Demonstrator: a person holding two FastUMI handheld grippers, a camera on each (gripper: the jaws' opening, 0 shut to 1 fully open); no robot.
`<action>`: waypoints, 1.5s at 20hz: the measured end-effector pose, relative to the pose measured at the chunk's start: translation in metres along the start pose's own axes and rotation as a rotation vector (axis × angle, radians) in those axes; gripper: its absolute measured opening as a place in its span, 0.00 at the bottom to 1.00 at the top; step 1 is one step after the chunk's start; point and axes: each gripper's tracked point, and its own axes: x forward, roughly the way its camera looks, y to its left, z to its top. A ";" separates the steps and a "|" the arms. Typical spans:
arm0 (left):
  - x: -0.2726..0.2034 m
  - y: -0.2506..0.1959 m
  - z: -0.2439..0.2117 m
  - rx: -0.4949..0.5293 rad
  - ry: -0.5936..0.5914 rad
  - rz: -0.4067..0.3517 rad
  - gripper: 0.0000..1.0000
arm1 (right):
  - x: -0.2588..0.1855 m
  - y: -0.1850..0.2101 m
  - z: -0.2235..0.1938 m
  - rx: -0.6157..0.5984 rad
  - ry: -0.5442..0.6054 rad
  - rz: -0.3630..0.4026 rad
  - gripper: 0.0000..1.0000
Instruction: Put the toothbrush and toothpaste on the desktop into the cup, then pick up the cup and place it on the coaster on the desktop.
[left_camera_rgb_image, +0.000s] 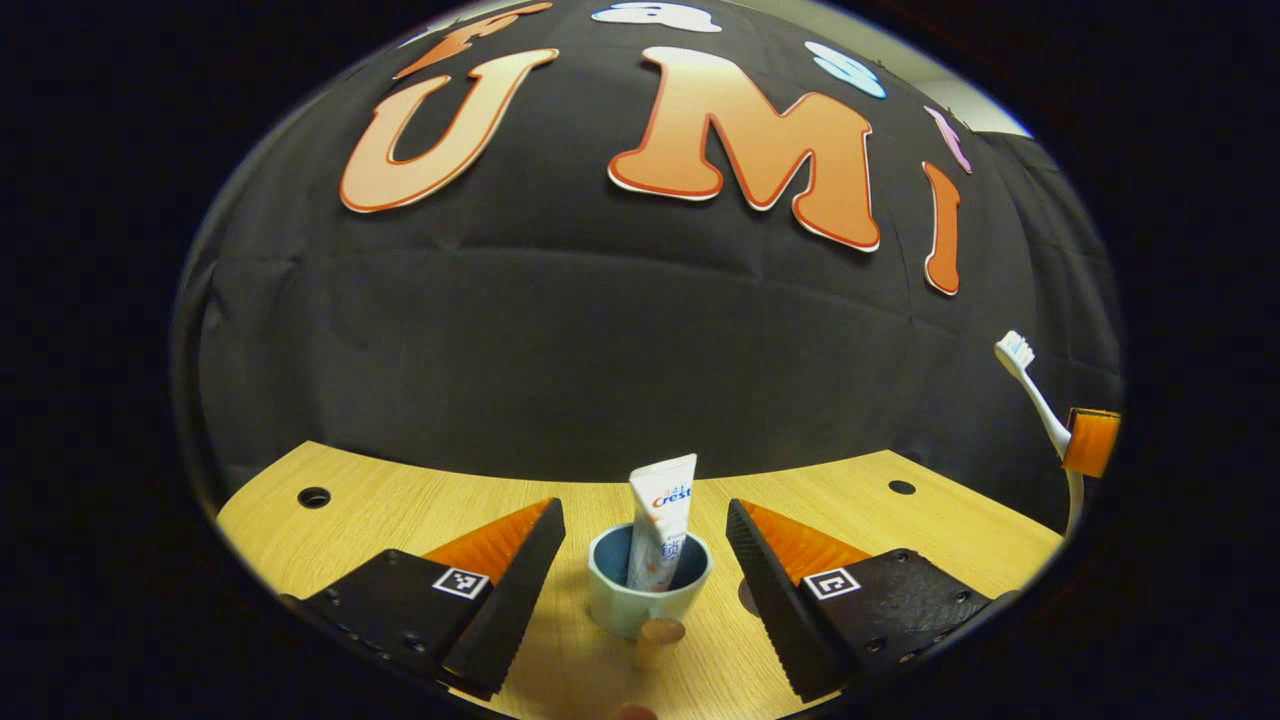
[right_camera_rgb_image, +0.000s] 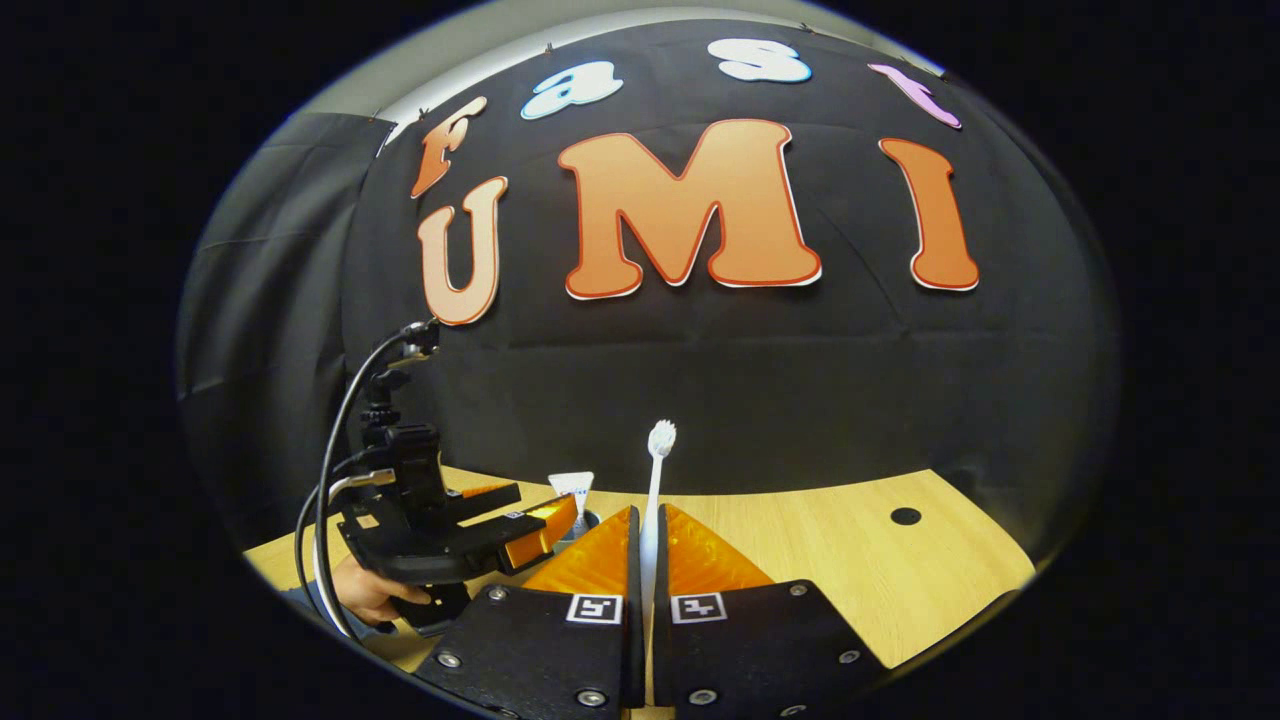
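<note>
Nearest the lens in the left gripper view, the left gripper (left_camera_rgb_image: 645, 570) stands with its two fingers spread wide and nothing between them but air; they flank the cup (left_camera_rgb_image: 648, 592) without touching it. That cup sits upright on the wooden desk (left_camera_rgb_image: 400, 510), close to the near edge, and the toothpaste (left_camera_rgb_image: 660, 535) stands in it, leaning slightly, its flat crimped end up and well above the rim. A small round brownish thing (left_camera_rgb_image: 660, 632) lies against the cup's near side; whether it is the cup's handle or something else cannot be told. Two dark round holes mark the desk, one toward the far left corner (left_camera_rgb_image: 313, 497) and one toward the far right (left_camera_rgb_image: 901, 487).

At the right edge of that same view the toothbrush (left_camera_rgb_image: 1035, 395) hangs in the air above the desk's right side, bristles up, its handle running down into a finger (left_camera_rgb_image: 1090, 442) of the right gripper.

In the right gripper view the right gripper (right_camera_rgb_image: 645, 545) has its fingers drawn tight together on the toothbrush handle, which rises upright between them to the white bristle head (right_camera_rgb_image: 661, 438). Beyond and to the left, the left gripper (right_camera_rgb_image: 470, 530) hovers over the desk's left part, held from below by a hand (right_camera_rgb_image: 372, 590), with cables looping off its back. The toothpaste's crimped end (right_camera_rgb_image: 572, 490) shows just past that gripper's fingertips, over the cup's rim (right_camera_rgb_image: 590, 518).
</note>
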 end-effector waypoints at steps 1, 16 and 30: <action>-0.006 0.006 -0.003 -0.001 0.005 0.017 0.97 | 0.004 0.004 0.001 0.010 -0.004 0.008 0.04; -0.089 0.050 -0.035 0.024 0.032 0.060 0.98 | 0.081 0.073 0.040 0.040 -0.183 0.204 0.04; -0.139 0.044 -0.057 -0.015 0.032 0.065 0.98 | 0.152 0.112 0.027 0.136 -0.273 0.334 0.03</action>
